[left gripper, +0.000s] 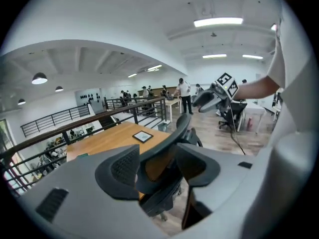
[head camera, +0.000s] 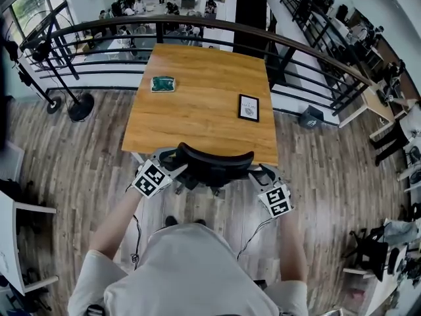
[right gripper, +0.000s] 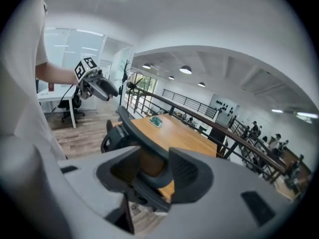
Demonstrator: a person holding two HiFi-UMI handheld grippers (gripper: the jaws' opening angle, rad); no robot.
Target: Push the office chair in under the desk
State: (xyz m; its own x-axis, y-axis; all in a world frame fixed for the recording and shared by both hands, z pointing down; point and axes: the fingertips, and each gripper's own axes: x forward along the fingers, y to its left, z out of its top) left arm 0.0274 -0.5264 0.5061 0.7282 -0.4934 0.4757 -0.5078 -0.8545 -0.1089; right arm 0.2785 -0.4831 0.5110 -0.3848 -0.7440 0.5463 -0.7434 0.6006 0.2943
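Observation:
A black office chair stands at the near edge of the wooden desk, its curved back top facing me. My left gripper is at the left end of that back top and my right gripper at the right end. In the left gripper view the chair back runs between the open jaws of the left gripper, with desk wood showing beside it. The right gripper is also open, straddling the chair back. The seat and wheels are mostly hidden.
On the desk lie a green item and a black-framed card. A dark railing curves behind the desk. A stand with a round base is at the left, and a white table at the near left.

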